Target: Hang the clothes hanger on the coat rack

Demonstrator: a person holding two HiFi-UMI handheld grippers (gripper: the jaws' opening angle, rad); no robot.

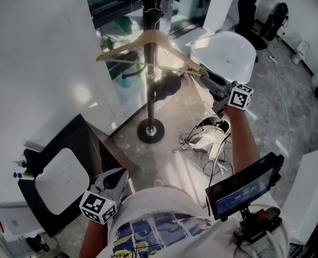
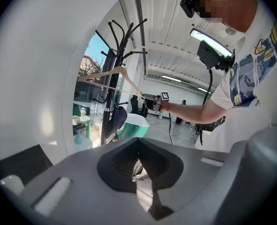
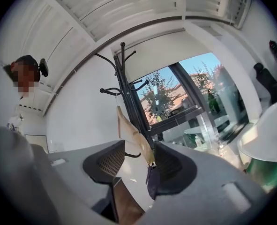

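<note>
A light wooden hanger (image 1: 121,48) hangs on the black coat rack (image 1: 149,79), its hook up by the pole. My right gripper (image 1: 204,77) reaches out level to the hanger's right end. In the right gripper view the jaws of the right gripper (image 3: 138,161) stand apart, and the tip of the hanger (image 3: 129,130) lies between them, close to the right jaw, not pinched. The coat rack (image 3: 129,88) rises behind it. My left gripper (image 1: 115,179) stays low near my body, shut and empty. The left gripper (image 2: 138,165) looks across at the hanger (image 2: 108,72) and rack (image 2: 111,102).
The rack's round base (image 1: 150,130) stands on a marble floor by a glass window. A white tub chair (image 1: 226,50) sits behind the right arm. Shoes and cables (image 1: 207,136) lie on the floor. A black case with a white pad (image 1: 62,179) is at my left by a white wall.
</note>
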